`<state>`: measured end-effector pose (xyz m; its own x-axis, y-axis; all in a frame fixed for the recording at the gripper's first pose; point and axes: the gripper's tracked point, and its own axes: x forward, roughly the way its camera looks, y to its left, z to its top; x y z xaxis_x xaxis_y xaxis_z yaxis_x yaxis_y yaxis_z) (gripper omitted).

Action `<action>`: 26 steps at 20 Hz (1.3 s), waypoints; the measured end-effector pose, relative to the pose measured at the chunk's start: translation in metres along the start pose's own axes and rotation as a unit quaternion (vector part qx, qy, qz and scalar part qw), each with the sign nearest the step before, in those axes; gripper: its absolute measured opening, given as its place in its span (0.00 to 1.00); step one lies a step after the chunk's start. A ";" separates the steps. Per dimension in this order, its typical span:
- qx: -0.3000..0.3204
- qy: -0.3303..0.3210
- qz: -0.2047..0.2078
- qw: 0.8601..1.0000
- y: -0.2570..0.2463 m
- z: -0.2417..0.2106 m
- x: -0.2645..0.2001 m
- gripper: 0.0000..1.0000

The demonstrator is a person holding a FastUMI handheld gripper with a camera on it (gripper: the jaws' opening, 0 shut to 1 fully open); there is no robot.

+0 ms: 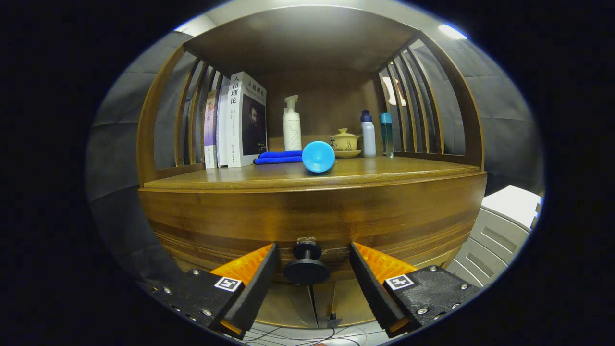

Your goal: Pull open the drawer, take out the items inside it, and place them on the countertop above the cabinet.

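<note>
Knob (306, 265) sat at drawer (312, 216) front centre, between the fingers of the gripper (312, 269), which stood spread, neither touching it. Drawer closed; contents hidden. Countertop (394, 170) above: blue cup (318, 156) on its side near the front edge, blue cloth (278, 157), books (238, 122), pump bottle (291, 124), lidded cup (344, 142), two bottles (375, 133) behind. Front right open. Cabinet below cut off.
</note>
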<state>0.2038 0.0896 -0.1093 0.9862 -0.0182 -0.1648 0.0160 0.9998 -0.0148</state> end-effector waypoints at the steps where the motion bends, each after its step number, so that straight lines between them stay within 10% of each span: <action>1: 0.002 0.000 0.001 1.000 0.000 0.000 -0.001 0.93; 26: -0.010 -0.053 0.057 0.997 -0.046 0.053 -0.146 0.93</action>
<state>0.0683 0.0467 -0.0323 0.9933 0.0980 -0.0618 -0.0995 0.9948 -0.0221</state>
